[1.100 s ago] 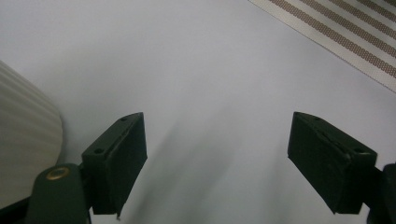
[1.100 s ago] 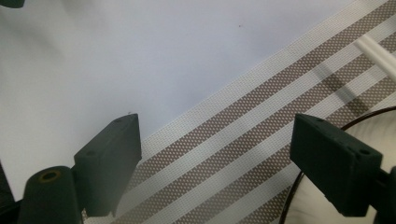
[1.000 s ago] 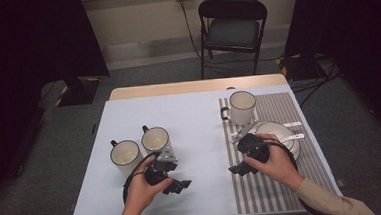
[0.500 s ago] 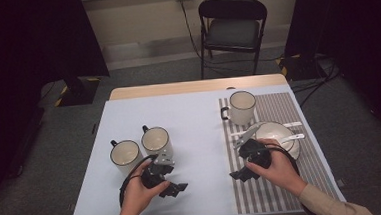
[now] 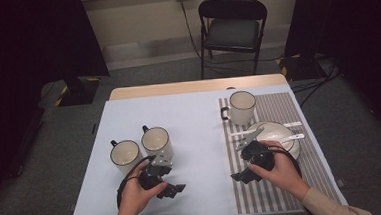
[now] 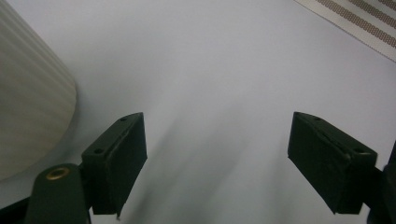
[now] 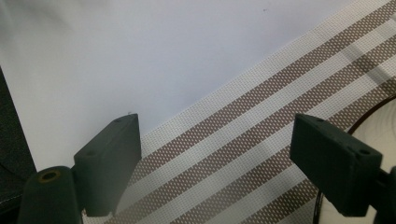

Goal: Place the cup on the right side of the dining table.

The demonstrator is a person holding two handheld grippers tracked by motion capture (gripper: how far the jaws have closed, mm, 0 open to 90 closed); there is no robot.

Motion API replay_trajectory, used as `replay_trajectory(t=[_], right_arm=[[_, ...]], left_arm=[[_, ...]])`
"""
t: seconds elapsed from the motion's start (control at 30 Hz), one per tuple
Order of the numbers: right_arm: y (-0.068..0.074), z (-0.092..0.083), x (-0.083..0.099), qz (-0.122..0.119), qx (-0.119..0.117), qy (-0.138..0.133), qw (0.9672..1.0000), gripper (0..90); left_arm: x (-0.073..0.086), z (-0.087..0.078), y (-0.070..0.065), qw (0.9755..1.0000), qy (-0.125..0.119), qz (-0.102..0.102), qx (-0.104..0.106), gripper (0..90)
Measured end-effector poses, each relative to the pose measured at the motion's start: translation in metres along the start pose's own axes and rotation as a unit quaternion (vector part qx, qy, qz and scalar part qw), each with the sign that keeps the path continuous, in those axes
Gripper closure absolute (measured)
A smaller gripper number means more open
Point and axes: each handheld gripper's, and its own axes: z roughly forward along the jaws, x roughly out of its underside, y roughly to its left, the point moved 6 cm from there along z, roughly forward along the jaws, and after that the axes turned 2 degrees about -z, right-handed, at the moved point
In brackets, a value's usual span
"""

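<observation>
1. Jaws of left gripper (image 6: 217, 163) spread wide, nothing between them; bare pale worktop (image 5: 194, 117) beneath.
2. Jaws of right gripper (image 7: 217, 163) likewise spread wide, empty; poised over edge of striped placemat (image 7: 261, 140).
3. Left gripper (image 5: 169, 189) held in left hand (image 5: 136, 196) near front edge of worktop, just in front of two mugs.
4. Ribbed cream mug (image 5: 156, 141) nearest to left gripper, upright; ribbed wall seen close at left of left gripper view (image 6: 32, 102). Not touched by jaws.
5. Second cream mug (image 5: 124, 154) upright just beside the first, on its left.
6. Right gripper (image 5: 243, 176) held in right hand (image 5: 277, 170) over front part of striped placemat (image 5: 284, 192).
7. White bowl (image 5: 275, 132) on placemat just behind right hand; dark rim noted at right edge of right gripper view (image 7: 373, 116).
8. Third mug (image 5: 242, 107) upright at back of placemat, well apart from both grippers.
</observation>
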Motion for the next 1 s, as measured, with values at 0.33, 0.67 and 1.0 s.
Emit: replay_trajectory(t=[0.33, 0.67, 1.0], right_arm=[[0.004, -0.001, 0.003, -0.006, -0.002, -0.009, 0.9999, 15.8], [0.007, 0.001, 0.011, 0.000, -0.006, -0.006, 1.0000, 15.8], [0.007, -0.001, 0.020, -0.003, -0.006, -0.009, 0.9999, 15.7]], left_arm=[[0.003, -0.003, -0.001, 1.0000, 0.001, 0.001, 0.002, 19.4], [0.007, -0.005, -0.001, 1.0000, 0.003, 0.001, -0.001, 19.2], [0.017, -0.008, 0.003, 0.9999, 0.011, 0.000, -0.005, 19.1]])
